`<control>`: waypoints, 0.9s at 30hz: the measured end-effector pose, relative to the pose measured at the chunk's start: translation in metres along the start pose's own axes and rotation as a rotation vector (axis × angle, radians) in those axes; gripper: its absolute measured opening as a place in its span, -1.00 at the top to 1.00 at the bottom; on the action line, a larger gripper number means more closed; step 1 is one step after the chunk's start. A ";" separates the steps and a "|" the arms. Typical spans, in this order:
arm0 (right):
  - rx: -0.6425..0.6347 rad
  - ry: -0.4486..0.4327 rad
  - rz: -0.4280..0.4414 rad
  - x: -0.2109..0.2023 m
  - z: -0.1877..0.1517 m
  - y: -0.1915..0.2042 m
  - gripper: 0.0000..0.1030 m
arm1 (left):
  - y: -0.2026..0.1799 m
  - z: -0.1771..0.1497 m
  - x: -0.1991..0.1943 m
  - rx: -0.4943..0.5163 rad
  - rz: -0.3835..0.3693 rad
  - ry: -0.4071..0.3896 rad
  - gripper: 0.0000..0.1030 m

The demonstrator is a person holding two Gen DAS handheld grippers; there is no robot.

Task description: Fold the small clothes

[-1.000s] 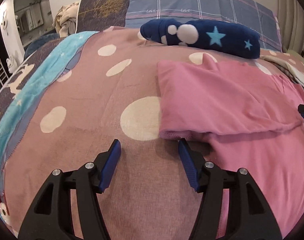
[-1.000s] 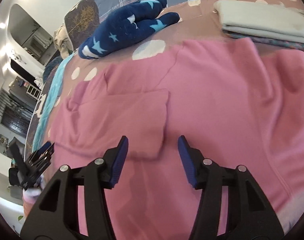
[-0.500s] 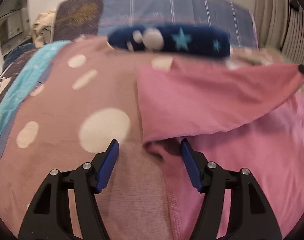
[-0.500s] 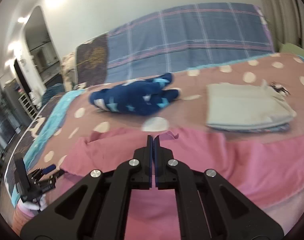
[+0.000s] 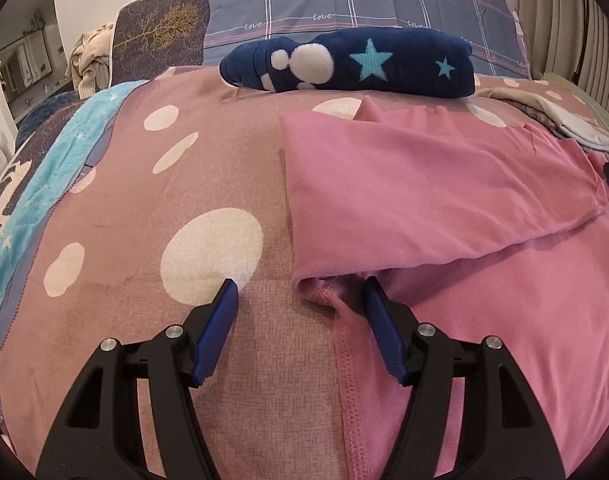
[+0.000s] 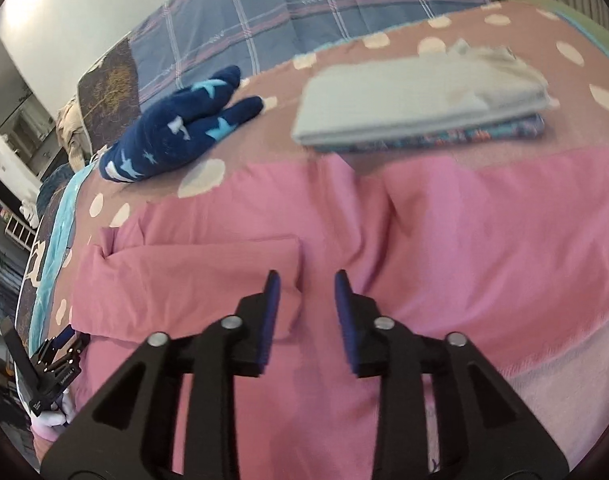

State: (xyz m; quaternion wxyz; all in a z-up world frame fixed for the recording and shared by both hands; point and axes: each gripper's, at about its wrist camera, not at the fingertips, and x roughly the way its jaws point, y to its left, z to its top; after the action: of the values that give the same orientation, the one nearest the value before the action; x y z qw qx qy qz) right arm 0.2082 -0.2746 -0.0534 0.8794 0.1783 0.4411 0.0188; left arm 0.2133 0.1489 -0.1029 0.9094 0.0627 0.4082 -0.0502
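Note:
A pink garment (image 5: 444, 200) lies spread on the dotted bedspread (image 5: 176, 208), one sleeve folded across its body. My left gripper (image 5: 300, 300) is open and empty, low over the garment's near left corner. In the right wrist view the same garment (image 6: 444, 248) fills the middle, with the folded sleeve (image 6: 192, 280) at the left. My right gripper (image 6: 304, 304) is open and empty, just above the sleeve's cuff end. The left gripper (image 6: 60, 348) shows small at that view's lower left.
A navy star-patterned plush (image 5: 356, 64) lies behind the garment near the plaid pillow (image 5: 344, 4). A stack of folded clothes (image 6: 420, 96) sits at the far right of the bed. The bed's left edge has a turquoise stripe (image 5: 52, 168).
My right gripper was shut and raised half a second ago; now it is open and low over the sleeve's cuff. The sleeve now lies flat across the garment. My left gripper stays open.

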 end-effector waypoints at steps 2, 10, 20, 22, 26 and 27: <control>-0.041 0.051 0.006 0.013 0.004 0.008 0.06 | 0.002 0.001 0.002 -0.013 -0.008 0.002 -0.27; -0.019 0.009 -0.034 0.030 0.016 0.025 0.95 | 0.003 0.001 0.002 -0.026 -0.018 -0.007 -0.25; -0.119 -0.079 -0.346 0.008 0.020 0.056 0.09 | 0.010 0.000 0.001 -0.064 -0.061 -0.014 -0.22; -0.184 -0.084 -0.240 0.007 0.026 0.088 0.09 | 0.010 -0.001 0.001 -0.065 -0.065 -0.016 -0.21; -0.384 -0.014 0.041 0.019 0.038 0.187 0.09 | 0.012 -0.001 0.000 -0.072 -0.079 -0.024 -0.16; -0.447 0.032 0.099 0.029 0.040 0.220 0.09 | 0.013 -0.001 -0.001 -0.075 -0.085 -0.026 -0.13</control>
State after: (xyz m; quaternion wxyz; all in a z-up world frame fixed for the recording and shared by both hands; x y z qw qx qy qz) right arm 0.2845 -0.0753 0.0190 0.8879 0.0003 0.4307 0.1618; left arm 0.2136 0.1618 -0.1024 0.9134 0.0106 0.4001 -0.0740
